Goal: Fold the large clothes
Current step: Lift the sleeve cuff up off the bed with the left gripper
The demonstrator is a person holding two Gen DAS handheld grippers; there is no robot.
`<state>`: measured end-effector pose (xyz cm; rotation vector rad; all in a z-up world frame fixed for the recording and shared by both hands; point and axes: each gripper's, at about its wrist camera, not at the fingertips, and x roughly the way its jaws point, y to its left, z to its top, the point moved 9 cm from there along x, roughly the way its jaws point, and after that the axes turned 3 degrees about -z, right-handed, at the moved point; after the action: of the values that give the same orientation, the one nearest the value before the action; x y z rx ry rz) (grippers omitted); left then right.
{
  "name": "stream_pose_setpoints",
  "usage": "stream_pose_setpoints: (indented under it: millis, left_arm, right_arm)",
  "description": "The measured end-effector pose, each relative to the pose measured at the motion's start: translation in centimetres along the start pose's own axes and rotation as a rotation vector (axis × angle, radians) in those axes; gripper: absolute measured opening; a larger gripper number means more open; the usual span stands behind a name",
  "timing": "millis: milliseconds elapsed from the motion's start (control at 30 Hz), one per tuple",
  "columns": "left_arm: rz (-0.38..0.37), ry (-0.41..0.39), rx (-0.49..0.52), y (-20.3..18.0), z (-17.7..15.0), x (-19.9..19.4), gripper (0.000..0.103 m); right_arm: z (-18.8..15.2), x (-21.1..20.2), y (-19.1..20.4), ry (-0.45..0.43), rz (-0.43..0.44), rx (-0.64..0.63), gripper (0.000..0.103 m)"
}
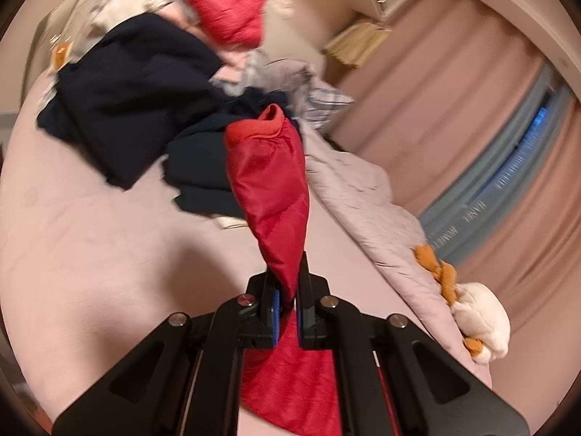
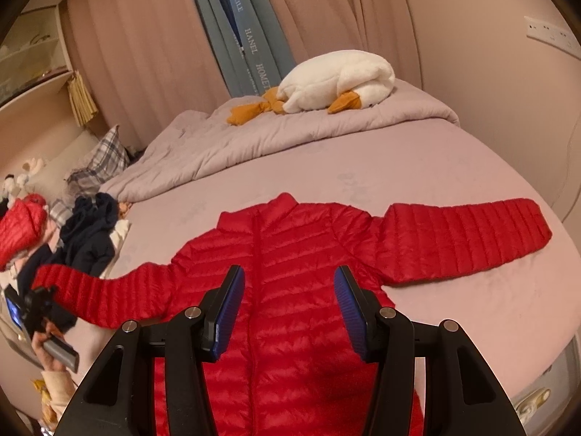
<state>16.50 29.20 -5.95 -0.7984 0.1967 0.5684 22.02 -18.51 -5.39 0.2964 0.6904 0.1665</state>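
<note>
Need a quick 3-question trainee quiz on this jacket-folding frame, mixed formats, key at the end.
1. True or false: the left tongs are shut on a sleeve of the red jacket.
2. Multiple choice: the right tongs are A) clamped on the collar, B) open above the jacket body, holding nothing, C) gripping the plush goose.
3. Short answer: how does the jacket's other sleeve lie?

Key:
1. True; the sleeve is pinched between the pads and lifted off the bed.
2. B.
3. Stretched out flat on the bed, away from the body.
</note>
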Motion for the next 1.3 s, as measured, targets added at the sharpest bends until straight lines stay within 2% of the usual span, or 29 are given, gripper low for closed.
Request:
stream_pose_setpoints:
  millis: [233,533,1300]
  left_arm:
    - [-0.078,0.011,0.076,-4.7,-1.2,-1.5,0.005]
    - [-0.117,0.022,0.148,-8.0,-2.1,-2.4,0.005]
    - [-0.212,0.078,0.27,-13.3,-4.5,-4.1,0.005]
  right_arm:
    - [-0.2,-0.8,-0.7,-0.018,0.0,0.013,0.053]
    - [-0.4,-1.1,-1.5,-0.032,0.008,0.03,0.053]
    - [-0.8,-1.8,-2.7,-0.035,-0.021,0.039,0.053]
